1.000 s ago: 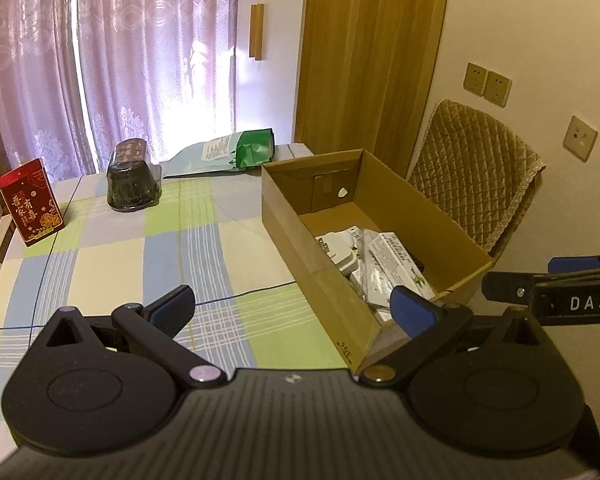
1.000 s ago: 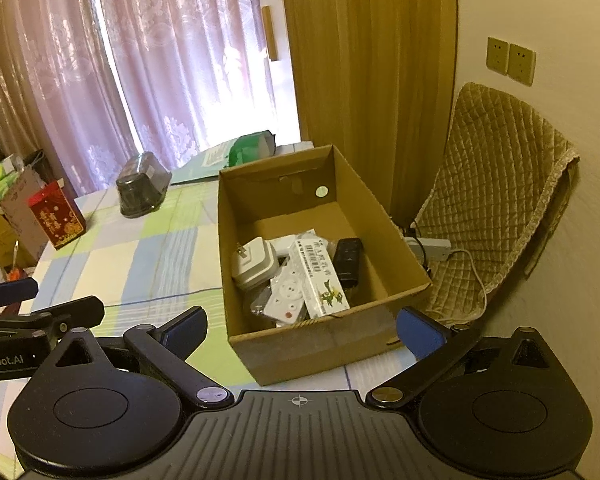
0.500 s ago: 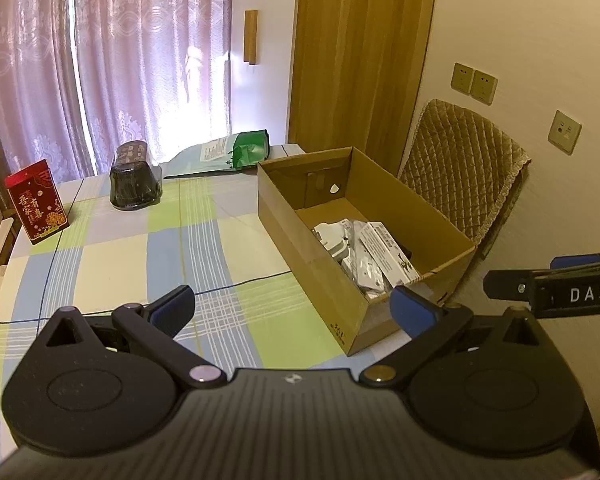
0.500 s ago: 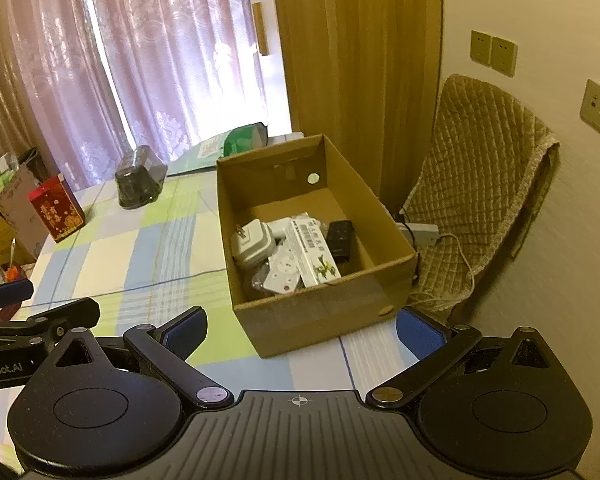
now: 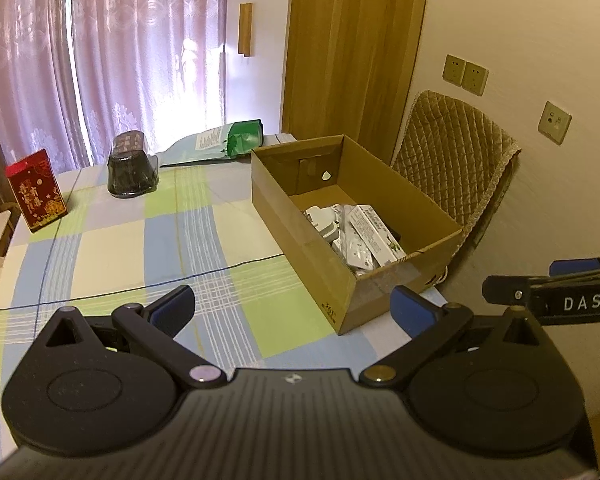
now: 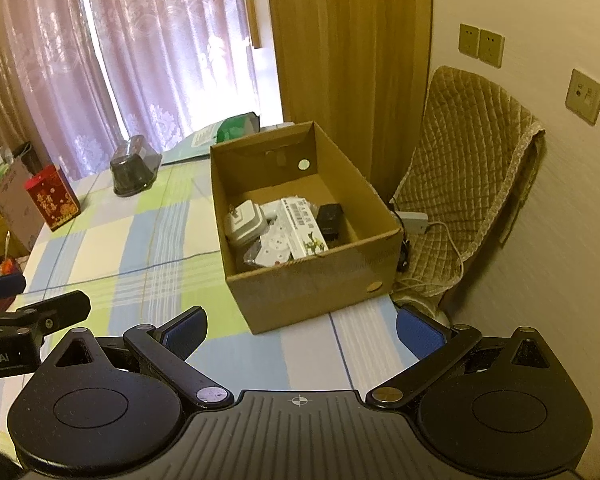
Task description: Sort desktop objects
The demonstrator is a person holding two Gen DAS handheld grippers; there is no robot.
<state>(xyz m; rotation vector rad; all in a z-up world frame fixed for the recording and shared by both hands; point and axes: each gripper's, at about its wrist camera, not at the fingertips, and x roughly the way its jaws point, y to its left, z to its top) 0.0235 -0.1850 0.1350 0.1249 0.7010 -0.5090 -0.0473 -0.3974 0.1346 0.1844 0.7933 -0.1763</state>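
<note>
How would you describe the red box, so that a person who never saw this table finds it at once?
Start from the checked tablecloth and look to its far left edge, opposite the open cardboard box. The red box stands upright there, left of a dark plastic container. It is the only red thing, with gold print on its front.

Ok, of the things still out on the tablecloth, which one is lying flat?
The green-and-white bag at the far edge, behind the cardboard box. The red box and the dark container both stand upright.

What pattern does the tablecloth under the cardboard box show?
The tablecloth is checked in pale blue, green and cream; clearest in the left wrist view.
</note>
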